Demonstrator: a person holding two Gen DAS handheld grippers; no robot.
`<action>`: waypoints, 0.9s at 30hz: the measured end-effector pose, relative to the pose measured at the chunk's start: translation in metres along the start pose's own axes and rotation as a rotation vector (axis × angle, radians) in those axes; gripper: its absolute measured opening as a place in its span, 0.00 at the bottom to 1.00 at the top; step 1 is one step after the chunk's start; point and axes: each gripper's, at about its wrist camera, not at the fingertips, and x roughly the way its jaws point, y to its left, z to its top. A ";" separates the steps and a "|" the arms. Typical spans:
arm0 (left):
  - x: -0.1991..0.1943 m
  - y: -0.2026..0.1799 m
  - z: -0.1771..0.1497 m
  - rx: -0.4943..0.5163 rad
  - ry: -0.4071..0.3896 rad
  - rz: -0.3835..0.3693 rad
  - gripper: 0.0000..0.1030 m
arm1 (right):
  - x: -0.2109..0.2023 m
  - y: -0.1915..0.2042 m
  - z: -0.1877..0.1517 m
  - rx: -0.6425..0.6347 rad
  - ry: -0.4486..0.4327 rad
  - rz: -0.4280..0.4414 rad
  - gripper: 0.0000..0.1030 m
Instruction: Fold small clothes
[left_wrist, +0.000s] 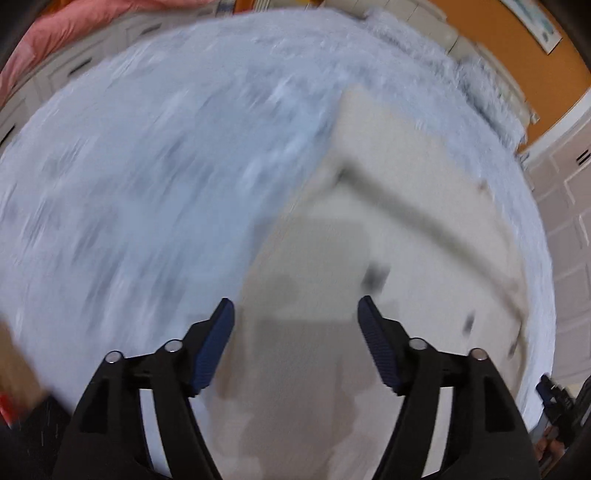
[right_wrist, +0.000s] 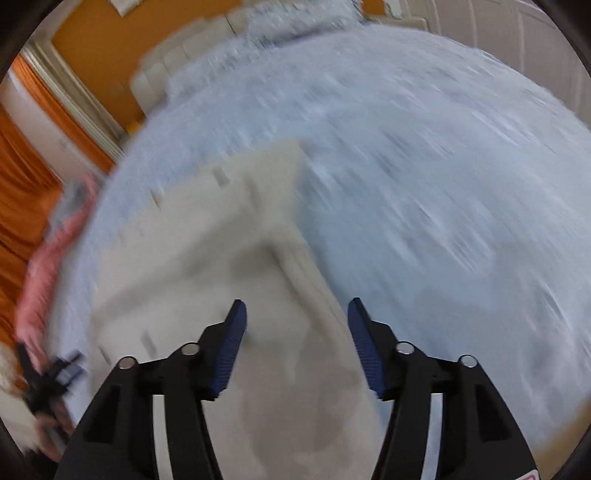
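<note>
Cream garment (left_wrist: 388, 221) lying part-folded on pale blue bedspread (left_wrist: 147, 166).
Left claw (left_wrist: 295, 317) and right claw (right_wrist: 295, 317) hovering open, empty; advising lining up edges before regripping.

Each hand-held gripper (left_wrist: 295, 306) (right_wrist: 297, 308) has black arms, ribbed blue pads and silver pins.

The folded cloth (left_wrist: 388, 236) lies flat on the bed (left_wrist: 147, 184). Both hand-held grippers are above the cloth's near end, the left hand-held gripper (left_wrist: 295, 339) over one side and the right hand-held gripper (right_wrist: 295, 343) over the other. Bare bed lies around the cloth.
</note>
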 end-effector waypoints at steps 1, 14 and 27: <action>-0.001 0.005 -0.012 -0.008 0.030 0.003 0.67 | -0.006 -0.013 -0.026 0.002 0.051 -0.030 0.56; -0.001 0.005 -0.080 -0.086 0.118 -0.057 0.84 | 0.003 -0.009 -0.124 0.186 0.247 0.121 0.60; -0.089 0.020 -0.076 -0.023 0.039 -0.165 0.06 | -0.076 0.008 -0.108 0.003 0.050 0.145 0.07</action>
